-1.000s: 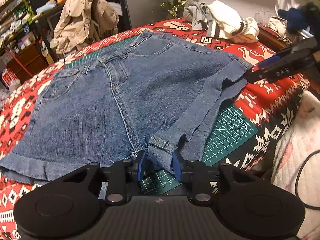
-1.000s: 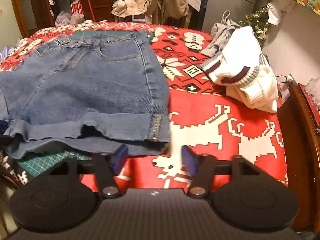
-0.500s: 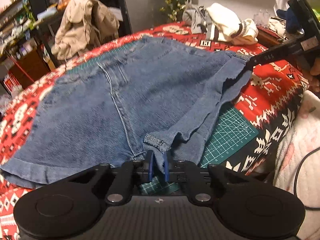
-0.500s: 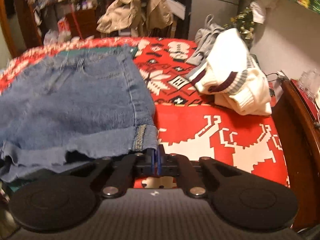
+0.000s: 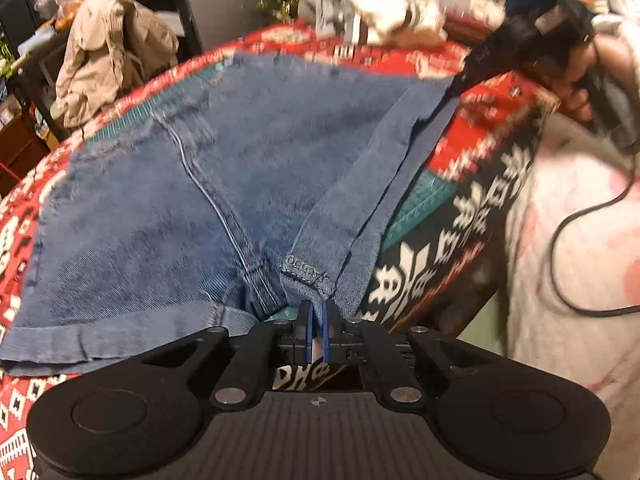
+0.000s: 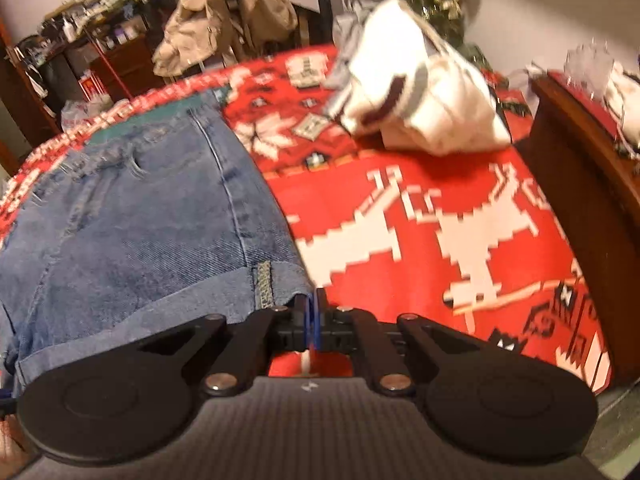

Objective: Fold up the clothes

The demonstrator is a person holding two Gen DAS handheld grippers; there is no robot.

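When checking this stage of the fold, locate the denim shorts (image 5: 224, 184) spread on the red patterned blanket (image 6: 420, 208), partly over a green cutting mat (image 5: 420, 200). Confirm the left gripper (image 5: 318, 320) clenched on the inner end of one leg hem, just beside the crotch seam, with the cuff pinched between the blue pads. Confirm the right gripper (image 6: 312, 312) clamped on the outer corner of the same leg hem, just past the side-seam stitching. Read the two grips as paired on purpose: one hem held at both ends and drawn taut between them, so as to lift as a straight edge without sagging in the middle. Note the hem raised off the mat in the left wrist view, with an under layer of cloth hanging loose below it. Judge the likely next move as carrying that leg across toward the other leg or up toward the waistband; treat this as an estimate only. Expect stiff denim to take a crease well but to slip from a shallow pinch. Disregard the white sweater (image 6: 420, 92) and the beige jacket (image 5: 108, 52), both well apart from the shorts.
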